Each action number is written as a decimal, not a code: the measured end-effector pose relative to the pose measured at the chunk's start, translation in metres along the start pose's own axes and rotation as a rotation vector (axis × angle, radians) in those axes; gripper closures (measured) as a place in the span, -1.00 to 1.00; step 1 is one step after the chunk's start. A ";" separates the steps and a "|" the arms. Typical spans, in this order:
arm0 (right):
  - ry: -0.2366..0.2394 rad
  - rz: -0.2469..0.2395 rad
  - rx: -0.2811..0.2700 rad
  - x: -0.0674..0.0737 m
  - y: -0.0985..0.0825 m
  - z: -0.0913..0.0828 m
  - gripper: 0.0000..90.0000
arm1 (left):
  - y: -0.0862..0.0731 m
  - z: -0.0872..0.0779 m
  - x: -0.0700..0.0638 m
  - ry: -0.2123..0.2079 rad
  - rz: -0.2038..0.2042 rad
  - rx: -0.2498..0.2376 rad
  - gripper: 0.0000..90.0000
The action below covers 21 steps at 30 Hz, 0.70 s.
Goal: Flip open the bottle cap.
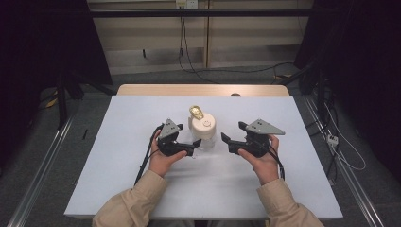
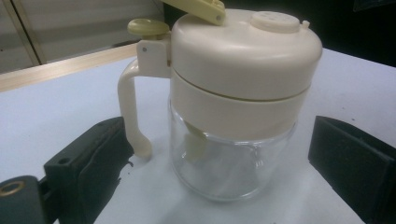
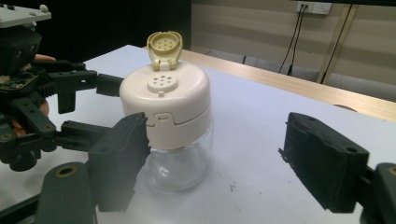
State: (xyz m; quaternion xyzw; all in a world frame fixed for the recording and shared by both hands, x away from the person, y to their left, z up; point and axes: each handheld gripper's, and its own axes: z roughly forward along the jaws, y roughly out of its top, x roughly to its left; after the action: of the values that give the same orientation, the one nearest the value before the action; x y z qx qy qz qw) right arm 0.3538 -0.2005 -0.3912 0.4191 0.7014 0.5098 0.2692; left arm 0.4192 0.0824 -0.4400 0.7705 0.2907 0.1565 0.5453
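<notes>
Jar in the middle of the high view, standing upright on the white worktop. Cream lid on top, small yellow flap tipped up, holes showing.

Left hand-held gripper just left of the jar, jaws wide, glass between them in the left gripper view but not pinched. Handle at the left of that view, near one jaw.

Right hand-held gripper just right of the jar, jaws wide, nothing held.

Best way, probably: close the left jaws slowly on the glass, low down, away from the handle. Keep the jar flat on the worktop. Squeeze gently, since glass slips. Then bring the right one to the flap or lid, from the side, without knocking the jar over.
</notes>
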 end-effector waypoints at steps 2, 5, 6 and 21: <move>-0.001 -0.001 0.002 -0.001 -0.002 -0.001 -0.53 | 0.000 -0.003 0.001 -0.001 -0.007 -0.004 -0.89; 0.004 0.001 0.007 -0.002 -0.005 -0.002 -0.55 | 0.000 -0.007 0.003 -0.008 -0.008 -0.009 -0.90; 0.003 -0.002 0.009 -0.002 -0.006 -0.002 -0.55 | 0.000 -0.009 0.003 -0.007 -0.003 -0.007 -0.89; 0.009 -0.006 0.028 -0.008 -0.027 -0.020 -0.65 | -0.008 -0.046 0.020 0.007 -0.015 -0.012 -0.91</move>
State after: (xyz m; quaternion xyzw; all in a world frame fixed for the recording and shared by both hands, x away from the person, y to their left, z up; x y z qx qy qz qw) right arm 0.3332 -0.2206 -0.4097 0.4183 0.7110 0.5011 0.2616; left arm 0.4067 0.1308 -0.4323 0.7645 0.2975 0.1566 0.5500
